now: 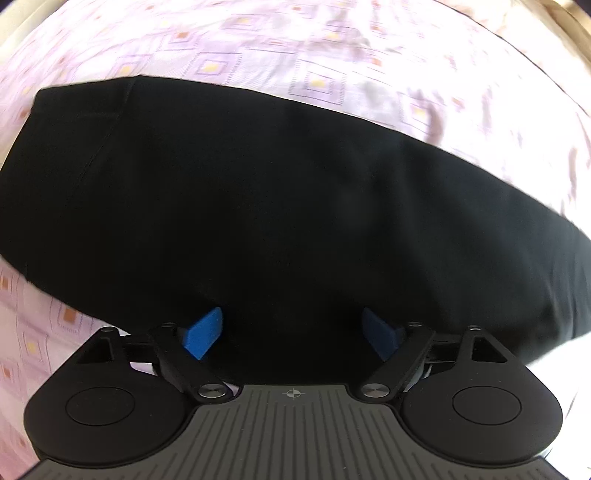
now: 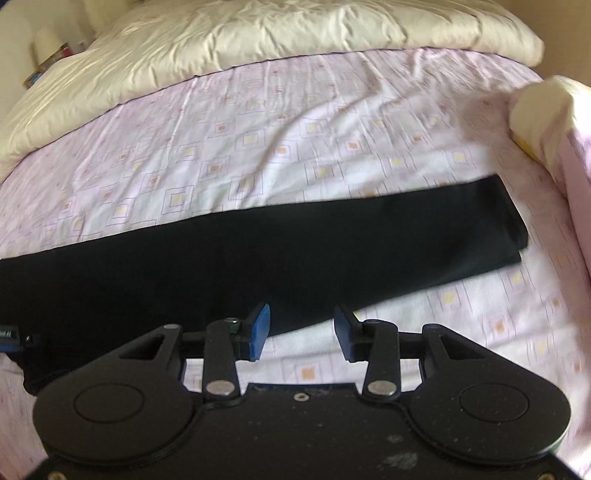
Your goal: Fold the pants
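The pants (image 2: 258, 251) are matt black cloth, smooth and almost creaseless. Under them the sheet (image 2: 258, 147) is thin pale-pink cotton-like cloth printed with small squares, lightly wrinkled. At twelve o'clock the duvet (image 2: 258, 33) is cream cloth with a faint sheen, puffy and crumpled. The left gripper (image 1: 293, 334) and right gripper (image 2: 301, 338) are matt black plastic with shiny metal pivot pins; their fingers (image 1: 205, 334) carry blue foam-like pads.

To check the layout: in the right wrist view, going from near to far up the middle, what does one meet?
Right gripper with blue pads, open → long black folded pants → pink bed sheet with a square pattern → cream crumpled duvet.
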The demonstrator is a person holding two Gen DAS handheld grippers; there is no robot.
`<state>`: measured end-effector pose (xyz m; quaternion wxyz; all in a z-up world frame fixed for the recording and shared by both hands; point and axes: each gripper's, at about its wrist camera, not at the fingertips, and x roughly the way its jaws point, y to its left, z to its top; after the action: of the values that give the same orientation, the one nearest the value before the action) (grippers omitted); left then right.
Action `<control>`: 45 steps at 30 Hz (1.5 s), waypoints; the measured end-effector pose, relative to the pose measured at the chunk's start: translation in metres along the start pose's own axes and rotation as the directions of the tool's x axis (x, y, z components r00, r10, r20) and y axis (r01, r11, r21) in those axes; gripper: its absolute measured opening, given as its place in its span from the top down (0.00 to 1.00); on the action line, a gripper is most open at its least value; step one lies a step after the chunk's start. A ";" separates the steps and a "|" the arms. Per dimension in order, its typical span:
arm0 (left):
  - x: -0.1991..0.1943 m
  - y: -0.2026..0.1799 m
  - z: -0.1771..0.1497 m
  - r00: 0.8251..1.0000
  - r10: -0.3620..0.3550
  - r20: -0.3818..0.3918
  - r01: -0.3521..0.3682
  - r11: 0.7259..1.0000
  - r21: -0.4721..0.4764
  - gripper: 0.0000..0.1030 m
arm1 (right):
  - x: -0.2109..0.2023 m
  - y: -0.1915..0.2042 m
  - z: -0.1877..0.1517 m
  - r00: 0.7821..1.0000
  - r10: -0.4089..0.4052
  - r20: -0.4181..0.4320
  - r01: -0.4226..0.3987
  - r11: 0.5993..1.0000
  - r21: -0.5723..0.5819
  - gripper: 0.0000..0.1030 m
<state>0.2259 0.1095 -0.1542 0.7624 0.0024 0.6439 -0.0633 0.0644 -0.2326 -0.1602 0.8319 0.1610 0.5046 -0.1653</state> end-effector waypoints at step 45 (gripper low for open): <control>-0.023 0.018 0.013 0.985 -0.054 0.161 0.055 0.998 0.002 0.50 | 0.112 0.172 0.073 0.954 0.239 -0.183 -0.297 0.644 -0.706 0.98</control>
<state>0.2367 0.1286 -0.1305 0.8100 -0.0215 0.5801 -0.0833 0.2461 -0.1231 -0.2110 0.8232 -0.1024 0.5290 0.1788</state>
